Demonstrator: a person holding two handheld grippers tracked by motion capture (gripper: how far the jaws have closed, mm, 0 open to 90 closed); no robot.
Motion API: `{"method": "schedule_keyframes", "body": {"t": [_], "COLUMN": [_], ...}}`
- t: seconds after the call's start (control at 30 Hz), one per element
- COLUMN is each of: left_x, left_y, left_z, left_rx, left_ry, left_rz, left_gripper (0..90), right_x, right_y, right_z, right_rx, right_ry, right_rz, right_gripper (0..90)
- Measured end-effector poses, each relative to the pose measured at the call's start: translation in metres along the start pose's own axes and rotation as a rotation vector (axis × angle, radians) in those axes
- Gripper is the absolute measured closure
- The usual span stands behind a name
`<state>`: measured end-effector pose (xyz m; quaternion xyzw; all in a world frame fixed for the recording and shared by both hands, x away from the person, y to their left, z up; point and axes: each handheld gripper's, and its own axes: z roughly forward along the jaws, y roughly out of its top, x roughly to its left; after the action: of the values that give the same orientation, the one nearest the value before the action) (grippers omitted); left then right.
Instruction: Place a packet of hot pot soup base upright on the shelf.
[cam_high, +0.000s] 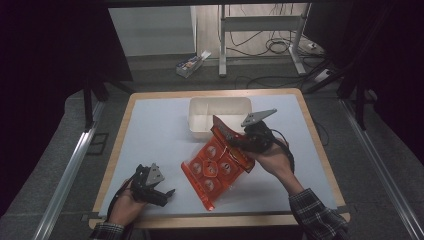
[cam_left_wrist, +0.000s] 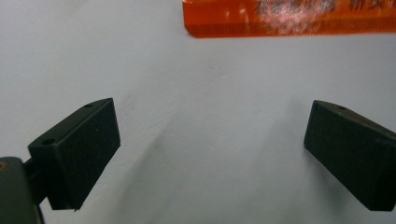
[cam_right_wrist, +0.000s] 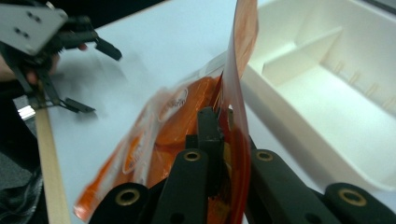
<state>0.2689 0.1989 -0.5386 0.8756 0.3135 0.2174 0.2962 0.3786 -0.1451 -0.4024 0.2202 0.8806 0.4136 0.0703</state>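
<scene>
An orange snack bag printed with round pieces lies slanted at the table's middle, its far end lifted. My right gripper is shut on that upper edge, and in the right gripper view the jaws pinch the orange bag with its top flap standing upright. My left gripper rests low at the front left of the table with its jaws apart. In the left gripper view my left gripper hovers open over bare grey surface, and a corner of the orange bag lies beyond it.
A white divided tray stands at the back middle, just behind the lifted bag; the tray's wall runs beside my right jaws. The grey mat has a wooden rim. Desk legs, cables and a small box lie on the floor behind.
</scene>
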Motion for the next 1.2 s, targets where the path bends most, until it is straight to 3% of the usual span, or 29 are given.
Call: {"method": "schedule_keyframes", "body": {"t": [0.33,0.6,0.7,0.87,1.2], "left_x": [0.0,0.001,0.002,0.005,0.007], "left_y": [0.0,0.0,0.0,0.0,0.0], "left_z": [0.0,-0.001,-0.002,-0.005,-0.007], "left_rx": [-0.002,-0.006,-0.023,-0.05,-0.071], "left_ry": [0.0,0.001,-0.016,-0.043,-0.063], "left_rz": [-0.002,-0.004,-0.03,-0.068,-0.1], "left_gripper": [3.3,3.3,3.2,2.7,2.4], "right_x": [0.006,0.011,0.01,-0.002,-0.022], "right_y": [0.032,0.061,0.066,0.078,0.089], "right_z": [-0.016,-0.036,-0.04,-0.053,-0.067], "right_rx": [-0.016,-0.03,-0.033,-0.048,-0.058], "right_ry": [0.032,0.018,0.004,-0.04,-0.082], "right_rz": [-0.033,-0.081,-0.095,-0.088,-0.051], "right_gripper": [88.4,88.4,88.4,88.4,88.2]}}
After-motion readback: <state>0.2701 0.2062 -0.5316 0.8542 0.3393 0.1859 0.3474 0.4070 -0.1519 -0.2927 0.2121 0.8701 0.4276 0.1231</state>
